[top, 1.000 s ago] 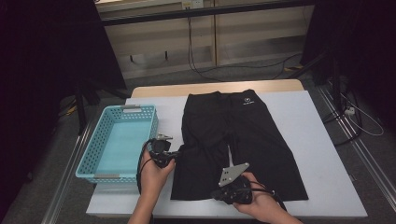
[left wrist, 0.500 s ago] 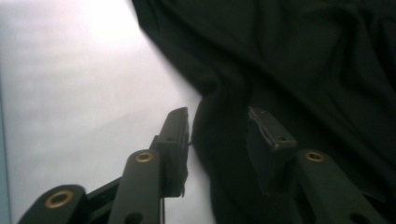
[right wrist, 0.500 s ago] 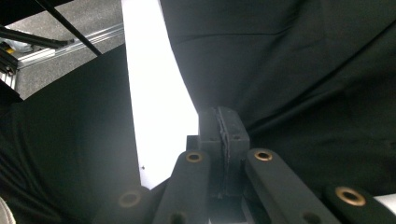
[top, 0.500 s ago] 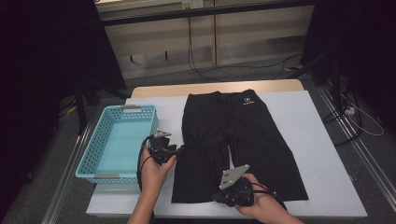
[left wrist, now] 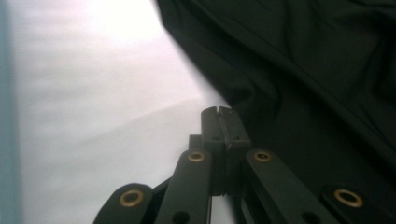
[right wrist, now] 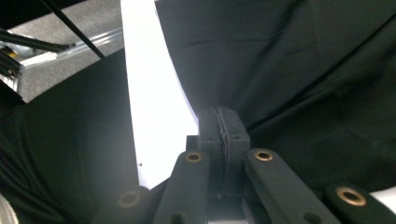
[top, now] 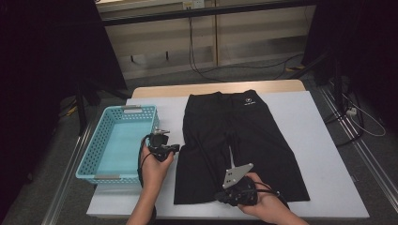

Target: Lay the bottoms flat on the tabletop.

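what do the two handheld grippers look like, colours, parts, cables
Both grippers are black. The left gripper has a small metal fitting on top and a black cable looping below it past the hand. The right gripper carries a grey three-cornered plate with small holes, and black cables trail over the hand. In each gripper view, the black jaws hang on flat black link bars with brass-coloured rivets. The forearms are bare, no sleeves.

Jaws pinch black shorts (right wrist: 289, 60) – white table (right wrist: 154, 107)

Room sides sit dark; overhead light falls on the white tabletop (top: 324, 140), which glares blown-out in both close views, softly blurred there.
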The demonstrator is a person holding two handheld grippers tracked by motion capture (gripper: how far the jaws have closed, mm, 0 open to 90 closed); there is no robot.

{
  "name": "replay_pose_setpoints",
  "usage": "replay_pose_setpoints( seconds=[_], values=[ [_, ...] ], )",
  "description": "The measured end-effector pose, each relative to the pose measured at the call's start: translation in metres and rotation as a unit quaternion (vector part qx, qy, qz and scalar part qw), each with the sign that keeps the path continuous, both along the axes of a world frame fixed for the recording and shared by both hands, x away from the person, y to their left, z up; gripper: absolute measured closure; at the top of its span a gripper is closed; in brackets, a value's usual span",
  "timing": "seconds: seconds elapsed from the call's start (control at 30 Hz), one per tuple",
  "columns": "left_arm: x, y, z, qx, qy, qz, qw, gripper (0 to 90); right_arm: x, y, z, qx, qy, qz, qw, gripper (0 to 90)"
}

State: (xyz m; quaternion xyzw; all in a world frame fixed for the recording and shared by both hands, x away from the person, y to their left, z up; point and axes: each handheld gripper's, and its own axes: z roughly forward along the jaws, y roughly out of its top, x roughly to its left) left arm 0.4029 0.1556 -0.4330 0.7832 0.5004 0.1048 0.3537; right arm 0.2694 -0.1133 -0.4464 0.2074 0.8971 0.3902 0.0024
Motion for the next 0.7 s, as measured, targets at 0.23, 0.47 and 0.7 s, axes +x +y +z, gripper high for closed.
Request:
replay_pose_setpoints(
  seconds=[0.23, 0.47, 0.7],
  values=[
    [-0.002, -0.021, -0.002, -0.008, -0.015, -0.034, 0.9993, 67.8, 0.002, -0.003, 0.001, 0.003, 0.001, -0.004, 1.0, 89.3],
    [0.003, -0.024, -0.015, 0.013, 0.002, -0.032, 0.9994, 85.5, 0.001, -0.004, 0.001, 0.003, 0.005, 0.0, 1.0, 89.3],
    [0.002, -0.016, -0.005, 0.02, 0.006, -0.019, 0.9996, 90.0, 0.002, -0.006, 0.002, 0.006, 0.005, 0.0, 1.0, 89.3]
  ],
)
